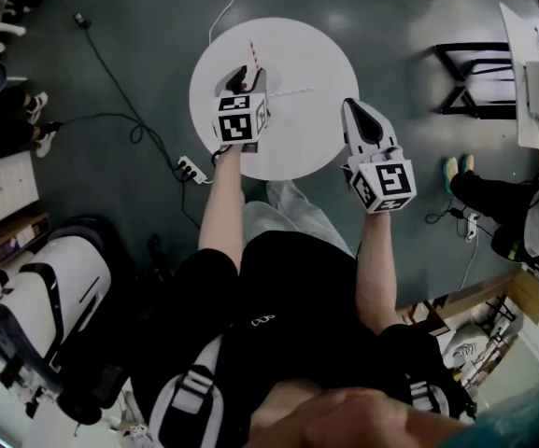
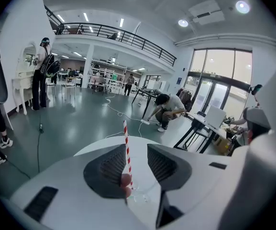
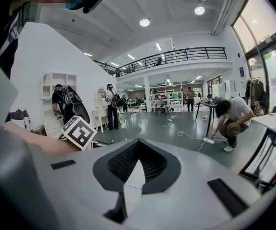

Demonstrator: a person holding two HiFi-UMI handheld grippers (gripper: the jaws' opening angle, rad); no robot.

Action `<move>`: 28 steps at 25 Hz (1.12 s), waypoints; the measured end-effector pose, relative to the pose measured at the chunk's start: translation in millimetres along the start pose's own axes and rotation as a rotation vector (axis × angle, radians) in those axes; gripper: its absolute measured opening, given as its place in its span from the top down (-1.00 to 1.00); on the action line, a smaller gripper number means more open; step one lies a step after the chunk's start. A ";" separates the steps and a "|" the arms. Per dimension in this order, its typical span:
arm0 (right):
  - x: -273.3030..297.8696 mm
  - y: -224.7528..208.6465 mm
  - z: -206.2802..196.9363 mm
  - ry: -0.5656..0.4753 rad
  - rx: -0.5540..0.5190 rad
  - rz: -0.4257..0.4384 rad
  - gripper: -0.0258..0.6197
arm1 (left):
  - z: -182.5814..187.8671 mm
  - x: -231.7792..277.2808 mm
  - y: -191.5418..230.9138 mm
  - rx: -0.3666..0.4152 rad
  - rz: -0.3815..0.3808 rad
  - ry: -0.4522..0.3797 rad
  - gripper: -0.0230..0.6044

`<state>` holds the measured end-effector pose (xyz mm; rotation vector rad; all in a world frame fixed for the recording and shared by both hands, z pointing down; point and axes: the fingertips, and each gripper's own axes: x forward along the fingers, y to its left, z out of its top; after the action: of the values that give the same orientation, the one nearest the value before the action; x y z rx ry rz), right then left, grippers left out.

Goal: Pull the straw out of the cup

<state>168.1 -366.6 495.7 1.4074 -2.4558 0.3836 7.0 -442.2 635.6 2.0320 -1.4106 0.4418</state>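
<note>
A red-and-white striped straw (image 2: 126, 143) stands upright in a clear cup (image 2: 140, 194) on the round white table (image 1: 316, 54). My left gripper (image 2: 135, 146) is open, with the straw between its jaws, close to the left pad; neither pad presses on it. In the head view the left gripper (image 1: 241, 75) hangs over the table's left half, the straw's (image 1: 253, 56) top shows beyond it, and the cup is hidden beneath it. My right gripper (image 1: 352, 105) hovers at the table's right edge. Its tips meet with nothing held, as the right gripper view (image 3: 138, 153) shows.
A thin white stick (image 1: 288, 91) lies on the table right of the left gripper. A power strip (image 1: 191, 168) with cables lies on the floor by the table's left side. A black frame (image 1: 475, 77) stands at right. A person (image 2: 166, 110) crouches beyond the table.
</note>
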 end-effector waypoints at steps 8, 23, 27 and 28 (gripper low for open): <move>1.2 -7.9 -12.2 0.032 -0.013 0.002 0.87 | -10.2 26.7 11.0 0.045 0.051 0.049 0.51; -3.2 -22.6 -32.8 0.078 0.003 -0.019 0.87 | -14.5 55.0 17.6 0.042 0.043 0.068 0.81; -3.5 -18.7 -33.3 0.082 0.002 -0.018 0.87 | -12.8 45.2 19.4 0.033 0.037 0.023 0.84; -2.8 -18.4 -32.6 0.080 0.003 -0.021 0.87 | -9.6 41.7 17.3 0.024 0.025 0.004 0.84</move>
<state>189.1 -361.5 526.5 1.3906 -2.3761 0.4302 7.3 -470.0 672.5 2.0333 -1.4357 0.4754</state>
